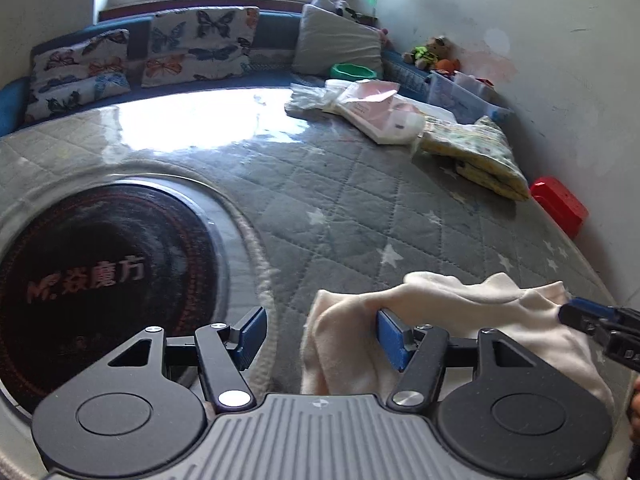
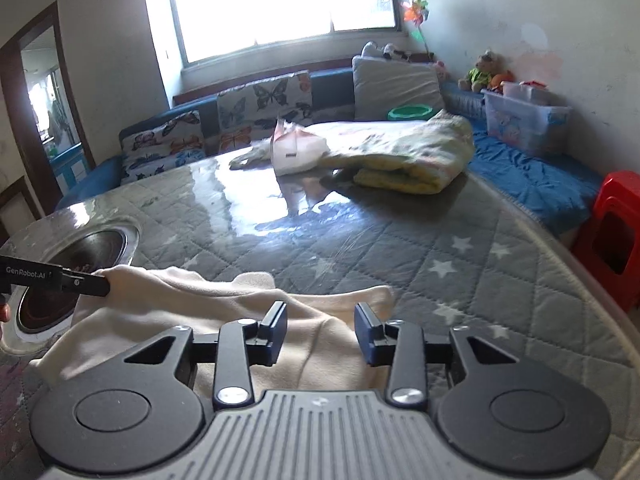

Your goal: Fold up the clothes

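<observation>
- Your left tongs (image 1: 320,338) and right tongs (image 2: 321,334) are both wide, holding nothing.
- The cream cloth (image 2: 224,308) lies bunched right under them, so you might pinch too many layers.

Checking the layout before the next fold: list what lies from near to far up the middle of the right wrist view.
right gripper → cream garment → quilted star-print cover → folded yellow blanket → grey pillow → window.
</observation>
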Motion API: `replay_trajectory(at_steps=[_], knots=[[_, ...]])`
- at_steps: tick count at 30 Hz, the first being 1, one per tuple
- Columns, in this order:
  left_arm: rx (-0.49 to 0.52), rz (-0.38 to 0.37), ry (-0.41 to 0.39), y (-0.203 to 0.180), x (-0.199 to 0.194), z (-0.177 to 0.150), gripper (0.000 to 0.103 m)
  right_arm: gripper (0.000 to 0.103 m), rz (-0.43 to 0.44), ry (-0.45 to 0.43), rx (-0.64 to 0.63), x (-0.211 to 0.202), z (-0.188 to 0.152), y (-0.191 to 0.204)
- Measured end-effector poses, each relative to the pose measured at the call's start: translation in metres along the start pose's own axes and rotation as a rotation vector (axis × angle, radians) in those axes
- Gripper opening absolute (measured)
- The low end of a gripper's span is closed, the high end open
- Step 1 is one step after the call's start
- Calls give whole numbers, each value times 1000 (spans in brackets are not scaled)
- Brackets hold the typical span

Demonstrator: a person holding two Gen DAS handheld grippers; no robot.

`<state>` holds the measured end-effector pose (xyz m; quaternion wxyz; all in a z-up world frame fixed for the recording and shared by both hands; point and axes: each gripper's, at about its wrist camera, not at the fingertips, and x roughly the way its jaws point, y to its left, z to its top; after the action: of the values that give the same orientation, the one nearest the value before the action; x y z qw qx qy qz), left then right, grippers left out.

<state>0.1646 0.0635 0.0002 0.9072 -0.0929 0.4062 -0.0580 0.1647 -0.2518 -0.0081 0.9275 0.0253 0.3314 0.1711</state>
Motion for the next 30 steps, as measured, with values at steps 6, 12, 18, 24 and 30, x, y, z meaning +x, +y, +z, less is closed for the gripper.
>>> replay_trajectory(at_steps=[6,12,18,24,30], knots=[[67,-36,-6,-13,15,4,47,44,-14,37,-27,17,-5,4],[130,33,-27,-24,28,9,50,45,-69,29,-33,20,-6,-2],[112,28,-80,-26,17,16,50,46,-88,18,-22,21,0,-5],[193,-50,-115,-46,11,21,44,46,-36,-14,-34,19,14,8],[268,-50,-55,-64,44,16,43,46,-9,21,-100,36,18,27]])
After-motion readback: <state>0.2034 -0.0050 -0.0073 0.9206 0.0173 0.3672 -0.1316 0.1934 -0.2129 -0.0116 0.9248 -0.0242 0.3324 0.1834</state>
